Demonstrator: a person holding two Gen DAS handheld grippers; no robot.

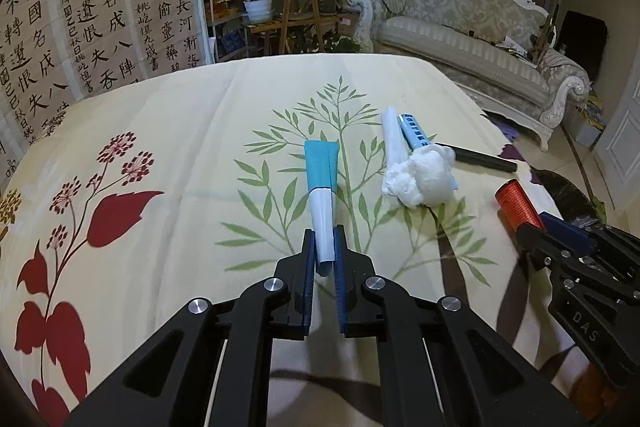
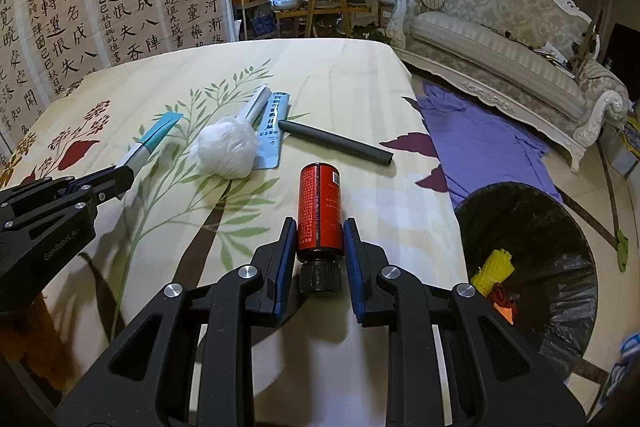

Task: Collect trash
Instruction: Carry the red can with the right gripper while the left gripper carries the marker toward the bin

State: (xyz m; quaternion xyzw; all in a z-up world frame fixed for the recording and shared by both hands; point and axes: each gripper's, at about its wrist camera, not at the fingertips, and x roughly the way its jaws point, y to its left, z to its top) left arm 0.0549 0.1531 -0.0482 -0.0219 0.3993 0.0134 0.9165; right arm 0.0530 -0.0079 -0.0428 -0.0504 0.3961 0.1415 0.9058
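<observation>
the left gripper (image 1: 324, 247) is clamped tight on the white end of a teal-and-white tube (image 1: 322, 195), which sticks out ahead of it over the flowered cloth (image 1: 180, 131). just right of its tip lie a crumpled tissue ball (image 1: 420, 179), a blue tube (image 1: 414, 131) and a black stick (image 1: 480, 157). the right gripper (image 2: 318, 243) pinches a red bottle (image 2: 319, 209) (cap toward the camera), with the lined bin (image 2: 532, 223) off to its right.

The left gripper (image 1: 324, 241) points forward and down over the bed, its jaws closed on the narrow end of a tube (image 1: 321, 187). The right gripper (image 2: 316, 239) sits beside it, nearer the bed's right edge, angled down likewise, jaws clamped on a bottle (image 2: 319, 211) near its cap end.
</observation>
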